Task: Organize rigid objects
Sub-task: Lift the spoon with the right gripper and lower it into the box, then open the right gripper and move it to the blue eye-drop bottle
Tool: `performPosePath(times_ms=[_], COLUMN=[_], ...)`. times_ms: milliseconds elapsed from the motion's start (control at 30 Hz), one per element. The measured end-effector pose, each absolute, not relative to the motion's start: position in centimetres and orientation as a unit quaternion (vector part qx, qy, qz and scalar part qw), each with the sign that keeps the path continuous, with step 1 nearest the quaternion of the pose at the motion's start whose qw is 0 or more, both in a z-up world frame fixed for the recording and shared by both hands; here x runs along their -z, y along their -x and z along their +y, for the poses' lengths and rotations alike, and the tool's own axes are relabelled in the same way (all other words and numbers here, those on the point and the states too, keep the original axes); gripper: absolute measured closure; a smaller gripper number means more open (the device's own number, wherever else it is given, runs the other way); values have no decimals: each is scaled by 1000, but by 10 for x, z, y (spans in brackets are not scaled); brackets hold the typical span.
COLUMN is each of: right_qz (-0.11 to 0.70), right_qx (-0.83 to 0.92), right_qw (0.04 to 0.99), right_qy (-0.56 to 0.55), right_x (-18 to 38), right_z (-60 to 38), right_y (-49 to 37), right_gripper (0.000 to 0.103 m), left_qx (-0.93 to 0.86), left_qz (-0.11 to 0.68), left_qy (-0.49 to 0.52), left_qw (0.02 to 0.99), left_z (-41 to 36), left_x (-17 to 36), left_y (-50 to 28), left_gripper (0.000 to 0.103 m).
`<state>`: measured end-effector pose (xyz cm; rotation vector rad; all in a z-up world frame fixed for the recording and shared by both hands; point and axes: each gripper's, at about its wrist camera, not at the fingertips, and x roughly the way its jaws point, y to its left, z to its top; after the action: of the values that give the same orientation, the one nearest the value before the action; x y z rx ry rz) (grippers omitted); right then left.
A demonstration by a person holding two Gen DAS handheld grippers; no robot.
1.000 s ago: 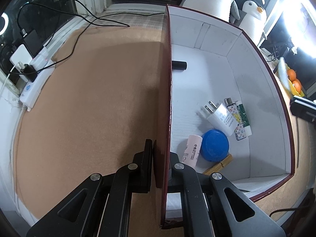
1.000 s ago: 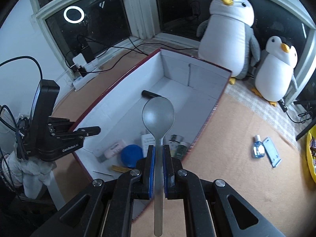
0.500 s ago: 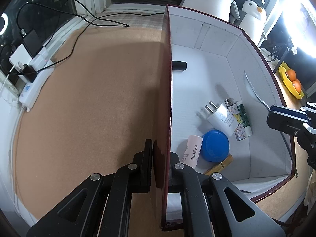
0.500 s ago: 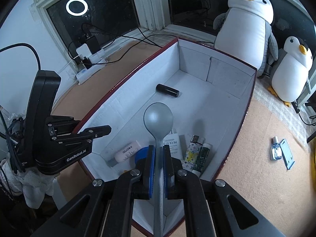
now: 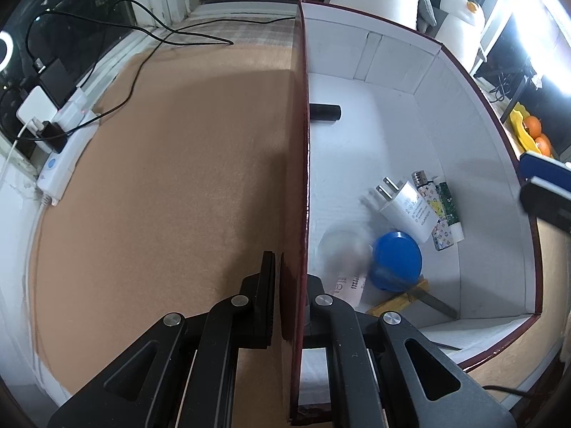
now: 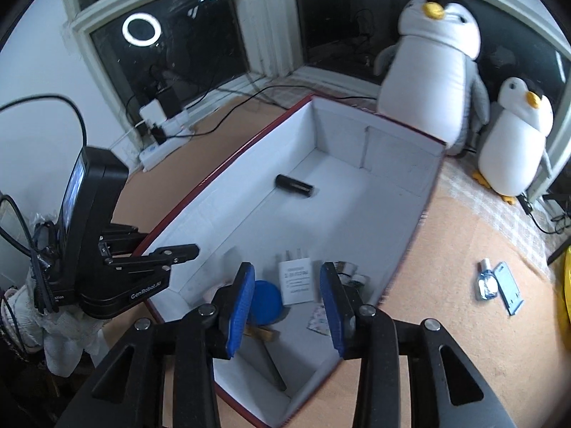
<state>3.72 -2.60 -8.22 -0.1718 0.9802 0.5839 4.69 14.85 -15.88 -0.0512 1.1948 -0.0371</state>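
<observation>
A white-lined box with dark red outside (image 5: 392, 135) (image 6: 357, 192) lies on the tan table. My left gripper (image 5: 289, 271) is shut on the box's side wall (image 5: 301, 178). My right gripper (image 6: 287, 299) is open and empty above the box's near end. A grey spoon lies in the box, its bowl blurred (image 5: 342, 246) and its handle (image 6: 271, 363) on the floor. Beside it are a blue lid (image 5: 396, 260) (image 6: 266, 301), a white charger (image 5: 407, 207) (image 6: 298, 281), a white tube (image 5: 348, 281), lighters (image 5: 433, 207) and a black cylinder (image 5: 324, 112) (image 6: 294, 185).
Two plush penguins (image 6: 439, 67) stand behind the box. A small bottle and a blue card (image 6: 496, 285) lie on the table to the right. A power strip with cables (image 5: 60, 157) sits at the left edge. A yellow bowl of oranges (image 5: 531, 135) is at the far right.
My right gripper has opened and let go of the spoon, which has dropped into the box near the blue lid. The left gripper still grips the wall.
</observation>
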Motion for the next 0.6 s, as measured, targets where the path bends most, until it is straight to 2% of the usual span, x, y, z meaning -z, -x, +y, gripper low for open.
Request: performPosePath(times_ms=[300,600], right_qz=[459,497], right_qx=[-225,-138], right_qw=[859,857], right_qy=[35,7], right_x=[81,119], right_z=[-96,-186], right_y=[-52,-89], right_gripper=[64,64], left_qx=[9,-9], left_qz=[575,585], left_qy=[-7,-26], left_qw=[818,810], left_z=[141,136], left_x=[160,161], left_y=[-51,-53], left_gripper=[97,97])
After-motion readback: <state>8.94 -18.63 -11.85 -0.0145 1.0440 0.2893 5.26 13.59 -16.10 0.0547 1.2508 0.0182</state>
